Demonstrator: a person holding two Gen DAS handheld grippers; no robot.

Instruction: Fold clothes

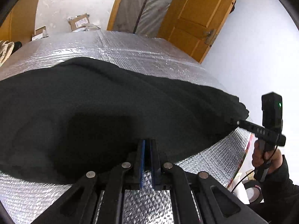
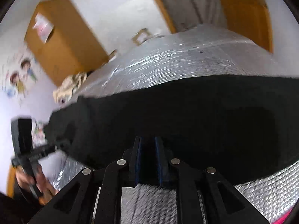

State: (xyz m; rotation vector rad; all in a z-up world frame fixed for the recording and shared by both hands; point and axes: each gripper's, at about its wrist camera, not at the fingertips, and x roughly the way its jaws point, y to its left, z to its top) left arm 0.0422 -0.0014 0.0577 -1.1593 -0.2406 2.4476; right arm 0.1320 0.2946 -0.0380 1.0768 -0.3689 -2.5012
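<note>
Left wrist view: left gripper (image 1: 147, 143) pinches the near hem of the black garment (image 1: 104, 100), which lies spread on the foil-covered table (image 1: 130, 50), while the right gripper (image 1: 241, 122) bites its right edge; uneven pulls could bunch it or slip the hem. Right wrist view: right gripper (image 2: 148, 141) holds the garment (image 2: 186, 108) edge, jaws slightly apart. Blur and dark cloth hide the tips, so the grip depth is unclear.

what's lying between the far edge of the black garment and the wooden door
Only bare silver foil sheet lies between the black garment and the wooden door; the left wrist view shows it clearly.
</note>
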